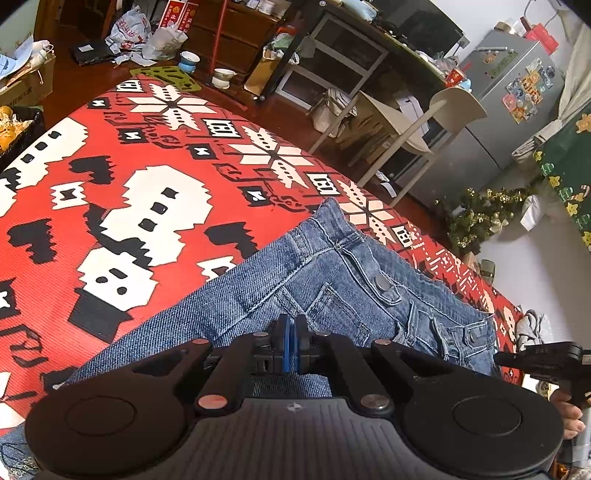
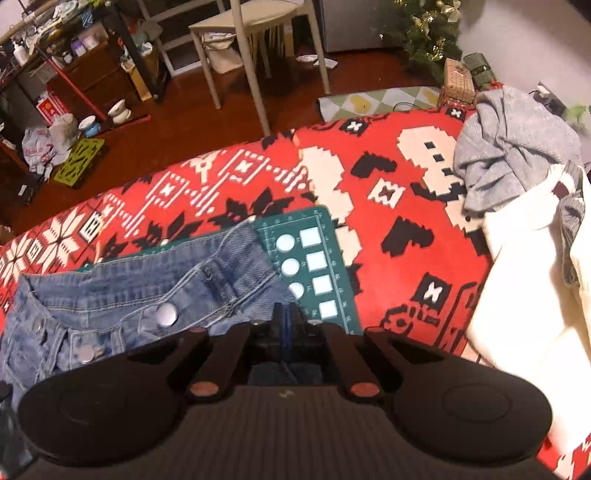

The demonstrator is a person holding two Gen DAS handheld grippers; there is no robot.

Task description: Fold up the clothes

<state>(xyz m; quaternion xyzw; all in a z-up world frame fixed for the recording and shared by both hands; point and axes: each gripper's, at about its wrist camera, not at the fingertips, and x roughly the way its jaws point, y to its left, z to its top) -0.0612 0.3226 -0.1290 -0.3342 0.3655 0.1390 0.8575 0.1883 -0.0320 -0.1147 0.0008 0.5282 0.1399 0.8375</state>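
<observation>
Holding the left gripper (image 1: 291,341) low over denim, blue pads pressing flat together. Not managing to tell whether a pinch of cloth is caught between them. Keeping the right gripper (image 2: 286,330) the same way: fingers closed tight, hovering at the hem of the waistband, any catch on the fabric staying hidden.

Looking just ahead at the jeans (image 1: 332,280), lying front up on the red patterned blanket (image 1: 147,184), with waistband spread wide, metal button showing and the far corner resting on a green cutting mat (image 2: 332,221). Losing the legs under both tools, so not settling whether a fold is already lying in them. Judging the waist end as flat and single — no fold showing there.

Moving further right: passing a grey knitted sweater (image 2: 509,158) and a white garment (image 2: 517,295), lying crumpled in a heap at the blanket's edge. Reading those two as folding left to do.

Reaching the room beyond — spotting a pale chair (image 2: 255,22), a grey fridge (image 1: 517,99) carrying stickers and a small Christmas tree (image 1: 480,218).

Hunting for writing: catching red boxes (image 1: 181,13) bearing pale characters and a plastic bag (image 1: 129,29) printed in red, both too small to read.
</observation>
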